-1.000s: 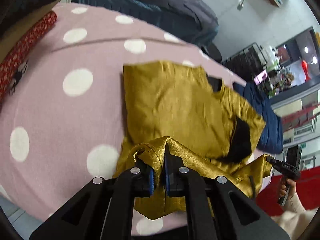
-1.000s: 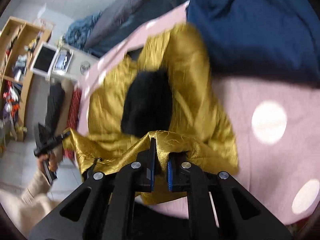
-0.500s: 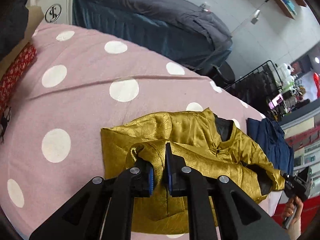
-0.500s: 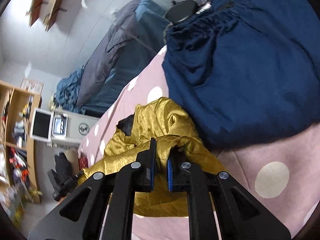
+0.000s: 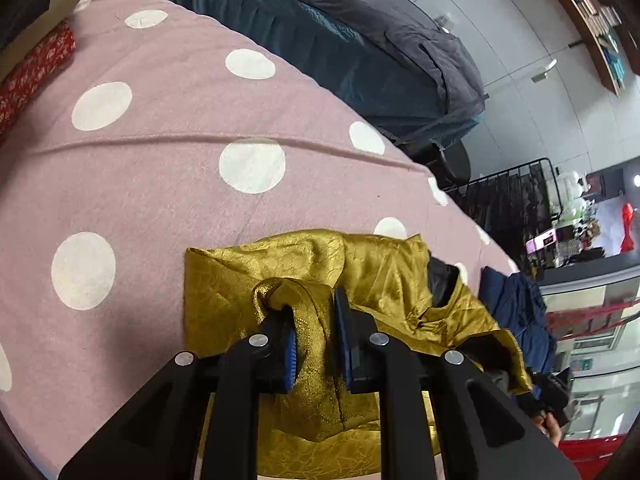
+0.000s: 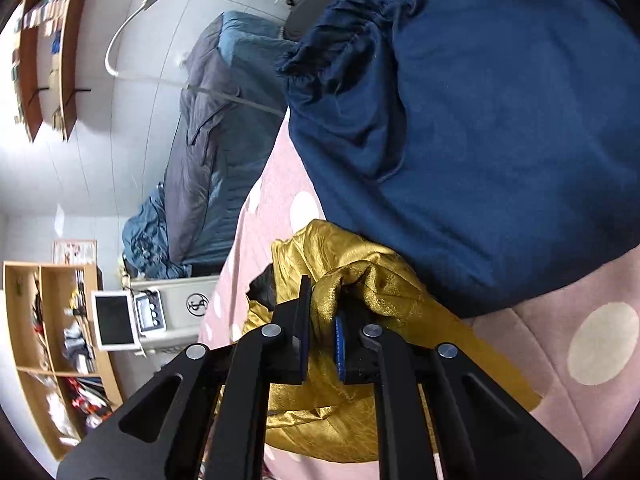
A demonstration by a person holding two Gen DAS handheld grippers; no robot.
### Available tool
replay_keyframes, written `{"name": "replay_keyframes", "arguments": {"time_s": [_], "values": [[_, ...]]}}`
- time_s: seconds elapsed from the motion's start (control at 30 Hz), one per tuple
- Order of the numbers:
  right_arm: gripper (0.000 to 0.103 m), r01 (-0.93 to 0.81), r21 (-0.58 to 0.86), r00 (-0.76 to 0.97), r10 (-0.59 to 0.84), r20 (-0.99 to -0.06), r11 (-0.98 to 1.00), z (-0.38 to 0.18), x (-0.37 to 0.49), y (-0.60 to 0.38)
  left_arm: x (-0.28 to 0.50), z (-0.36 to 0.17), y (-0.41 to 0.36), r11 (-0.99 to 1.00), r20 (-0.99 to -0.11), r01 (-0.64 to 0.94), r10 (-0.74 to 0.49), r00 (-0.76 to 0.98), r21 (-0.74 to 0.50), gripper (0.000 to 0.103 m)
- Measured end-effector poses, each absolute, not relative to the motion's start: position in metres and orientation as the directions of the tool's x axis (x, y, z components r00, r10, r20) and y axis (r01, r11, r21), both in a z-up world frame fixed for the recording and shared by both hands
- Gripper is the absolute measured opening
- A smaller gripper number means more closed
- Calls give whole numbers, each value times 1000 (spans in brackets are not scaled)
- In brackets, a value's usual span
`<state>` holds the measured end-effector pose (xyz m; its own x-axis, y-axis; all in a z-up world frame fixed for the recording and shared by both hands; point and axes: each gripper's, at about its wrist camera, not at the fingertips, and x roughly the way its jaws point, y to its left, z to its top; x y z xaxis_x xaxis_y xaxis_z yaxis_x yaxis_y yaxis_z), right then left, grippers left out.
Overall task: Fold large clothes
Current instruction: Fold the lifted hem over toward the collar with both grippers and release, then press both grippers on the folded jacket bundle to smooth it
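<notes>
A shiny gold garment [image 5: 384, 272] with a black lining lies folded over on the pink polka-dot bedspread [image 5: 160, 128]. My left gripper [image 5: 314, 320] is shut on a fold of its gold fabric at the near left edge. In the right wrist view my right gripper [image 6: 320, 312] is shut on another bunched fold of the gold garment [image 6: 384, 292], close beside a navy garment [image 6: 480, 140]. The black lining [image 6: 262, 284] shows just past the right fingers.
The navy garment [image 5: 516, 300] lies on the bedspread right of the gold one. A dark blue-grey covered bed [image 5: 360, 40] stands behind. A red patterned cloth [image 5: 32, 72] lies at the left edge. Wooden shelves [image 6: 44, 340] and a white appliance [image 6: 176, 312] stand further off.
Both grippers have carried the gold garment's near edge forward over the rest, folding it in half. The garment now lies shorter, and the right gripper has reached the navy garment.
</notes>
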<state>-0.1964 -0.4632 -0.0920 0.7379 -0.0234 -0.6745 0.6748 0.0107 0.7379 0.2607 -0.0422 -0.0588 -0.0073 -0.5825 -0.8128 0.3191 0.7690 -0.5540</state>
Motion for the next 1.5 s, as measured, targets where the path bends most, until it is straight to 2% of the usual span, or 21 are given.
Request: {"name": "replay_keyframes", "arguments": {"time_s": [0.1,0.2,0.3,0.37,0.43,0.5,0.6,0.73,0.83,0.97,1.13,1.3,1.37,1.5], "values": [[10,667,745,745,-21,-667,-7,-92,-191,-470,271,-53,-40,756,-790,280,-612,-18,-592,16],[11,653,756,756,-16,-654,-46,-94,-186,-477,280,-50,-36,738,-762,230,-647,-24,-634,22],[12,650,754,757,-3,-653,-91,-100,-185,-483,287,-41,-29,707,-720,191,-694,1,-681,48],[13,641,757,764,6,-645,-129,-105,-186,-485,290,-27,-22,694,-696,193,-715,66,-694,69],[15,619,764,778,10,-628,-179,-112,-189,-486,293,-11,-15,669,-661,201,-742,114,-716,75],[17,603,771,788,8,-615,-204,-115,-191,-487,293,-1,-12,658,-649,210,-752,118,-724,75],[27,581,783,803,-2,-596,-223,-115,-195,-487,284,8,-13,670,-667,252,-737,114,-698,76],[51,537,815,832,-27,-555,-218,-104,-200,-489,261,7,-18,723,-739,340,-665,107,-601,77],[53,549,825,829,-40,-558,-138,-86,-204,-489,240,-7,-18,751,-787,381,-610,89,-539,78],[55,661,747,750,-57,-659,64,-61,-207,-481,219,-31,-14,797,-851,420,-516,99,-434,79],[55,800,499,559,-112,-822,332,-53,-202,-453,202,-63,-13,834,-901,443,-418,114,-330,79],[54,819,380,472,-126,-873,431,-74,-204,-428,190,-89,-23,824,-934,506,-346,93,-255,79],[33,804,359,465,-125,-876,474,-79,-199,-418,186,-93,-31,812,-939,535,-331,89,-235,76],[20,802,323,447,-146,-882,503,-84,-194,-412,186,-100,-48,803,-955,566,-285,87,-188,61]]}}
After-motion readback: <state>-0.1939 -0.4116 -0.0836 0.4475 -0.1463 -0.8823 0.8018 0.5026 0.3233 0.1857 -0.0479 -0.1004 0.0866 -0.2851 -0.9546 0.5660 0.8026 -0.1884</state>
